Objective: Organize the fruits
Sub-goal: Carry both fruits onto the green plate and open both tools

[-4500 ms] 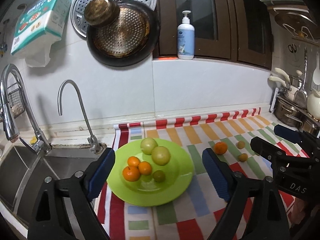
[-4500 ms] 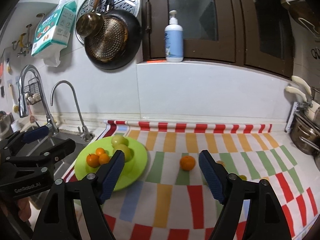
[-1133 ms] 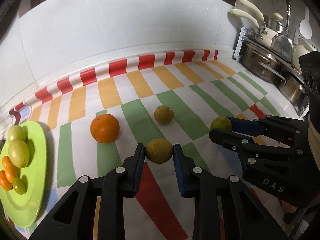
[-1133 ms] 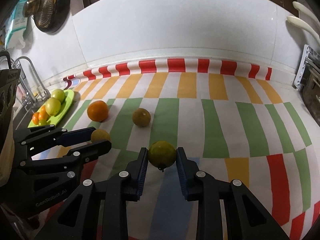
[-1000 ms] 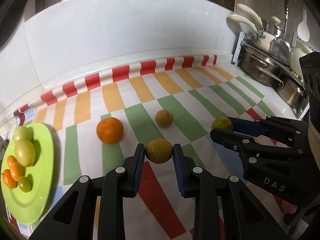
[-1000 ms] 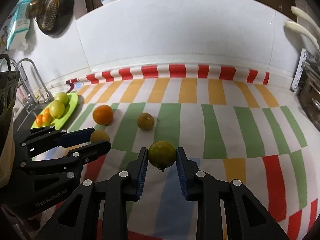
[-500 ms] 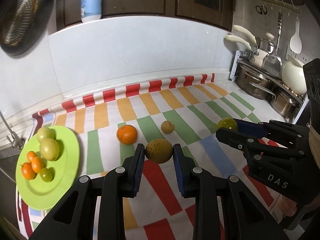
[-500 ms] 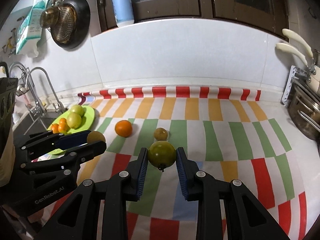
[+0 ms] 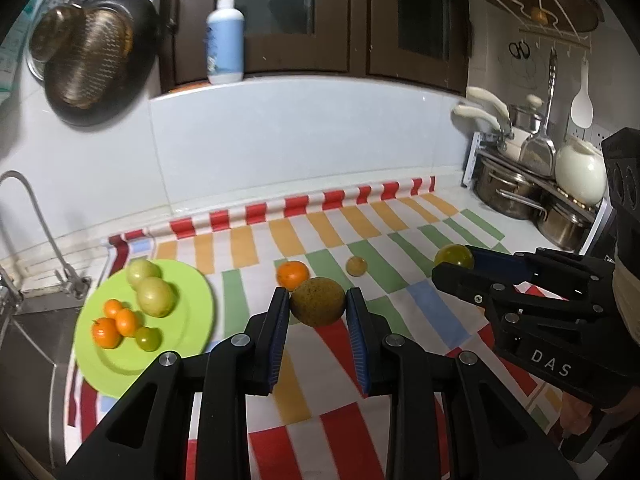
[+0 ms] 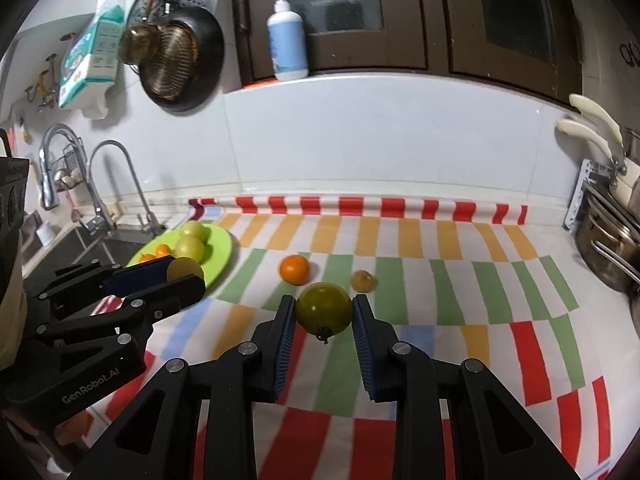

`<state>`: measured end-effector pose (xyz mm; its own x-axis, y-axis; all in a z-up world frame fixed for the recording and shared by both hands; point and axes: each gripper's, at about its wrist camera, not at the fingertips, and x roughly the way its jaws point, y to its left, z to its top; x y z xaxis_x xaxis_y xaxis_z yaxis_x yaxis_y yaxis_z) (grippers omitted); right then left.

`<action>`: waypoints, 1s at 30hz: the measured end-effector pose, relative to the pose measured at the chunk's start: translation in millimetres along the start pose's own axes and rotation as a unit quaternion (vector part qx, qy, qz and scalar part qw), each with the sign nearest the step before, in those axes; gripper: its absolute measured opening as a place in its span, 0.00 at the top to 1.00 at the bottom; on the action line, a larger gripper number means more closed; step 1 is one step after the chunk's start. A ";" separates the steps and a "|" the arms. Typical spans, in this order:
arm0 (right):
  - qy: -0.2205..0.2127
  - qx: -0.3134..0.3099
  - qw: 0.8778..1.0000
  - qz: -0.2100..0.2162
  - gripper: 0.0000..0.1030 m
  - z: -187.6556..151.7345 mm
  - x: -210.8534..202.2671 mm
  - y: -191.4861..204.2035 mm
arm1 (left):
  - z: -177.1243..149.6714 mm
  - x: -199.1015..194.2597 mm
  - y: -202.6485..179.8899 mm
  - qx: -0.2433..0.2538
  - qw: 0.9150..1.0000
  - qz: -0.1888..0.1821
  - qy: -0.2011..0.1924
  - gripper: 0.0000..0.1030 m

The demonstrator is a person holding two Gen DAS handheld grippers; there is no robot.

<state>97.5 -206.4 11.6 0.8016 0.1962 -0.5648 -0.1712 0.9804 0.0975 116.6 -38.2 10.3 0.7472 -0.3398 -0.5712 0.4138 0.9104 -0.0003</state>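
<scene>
My left gripper (image 9: 318, 307) is shut on a brownish-yellow round fruit (image 9: 317, 301) and holds it above the striped cloth. My right gripper (image 10: 323, 312) is shut on a green-yellow round fruit (image 10: 323, 307), also lifted. A green plate (image 9: 188, 316) at the left holds two pale green fruits, small oranges and a small green fruit; it also shows in the right wrist view (image 10: 220, 254). An orange (image 9: 293, 273) and a small brown fruit (image 9: 356, 266) lie on the cloth beyond the grippers. The right gripper shows in the left wrist view (image 9: 454, 264), the left gripper in the right wrist view (image 10: 184, 272).
A sink (image 9: 24, 344) with taps (image 10: 116, 184) lies left of the plate. Steel pots (image 9: 508, 192) and a white kettle (image 9: 580, 172) stand at the right. A pan (image 9: 92, 64) hangs on the tiled wall, and a soap bottle (image 9: 225, 36) stands on the ledge.
Both grippers have risen and pulled back from the cloth with their fruits held. More of the plate, sink and wall has come into view.
</scene>
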 end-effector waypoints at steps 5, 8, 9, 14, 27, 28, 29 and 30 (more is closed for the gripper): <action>-0.014 -0.007 1.000 0.014 0.71 4.0 -5.0 22.3 | -1.8 -19.1 17.7 -0.008 1.000 0.014 -0.012 0.72; -0.018 -0.012 1.000 0.023 0.71 6.3 -5.5 35.0 | -3.5 -28.5 29.2 -0.012 1.000 0.023 -0.017 0.72; -0.020 -0.014 0.999 0.026 0.71 7.3 -5.3 40.5 | -4.3 -32.7 34.9 -0.013 0.999 0.027 -0.019 0.72; -0.027 -0.021 0.999 0.039 0.71 10.8 -3.6 63.3 | -8.0 -45.8 55.7 -0.020 0.999 0.041 -0.026 0.72; -0.034 -0.045 0.996 0.072 0.71 24.1 16.0 121.6 | -16.0 -60.7 112.6 -0.040 0.996 0.077 -0.029 0.72; -0.033 -0.046 0.996 0.074 0.71 25.1 17.7 124.3 | -16.3 -60.6 115.8 -0.041 0.996 0.079 -0.028 0.72; -0.033 -0.048 0.995 0.077 0.71 26.4 21.3 128.7 | -16.7 -60.1 119.0 -0.042 0.995 0.081 -0.028 0.72; -0.032 -0.050 0.995 0.079 0.71 27.5 23.7 131.7 | -17.2 -59.1 122.5 -0.044 0.995 0.083 -0.026 0.72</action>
<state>109.7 -72.1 33.6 0.7946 0.3516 -0.4950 -0.3512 0.9312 0.0976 114.2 97.5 29.9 0.8282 -0.1927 -0.5262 0.2371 0.9713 0.0174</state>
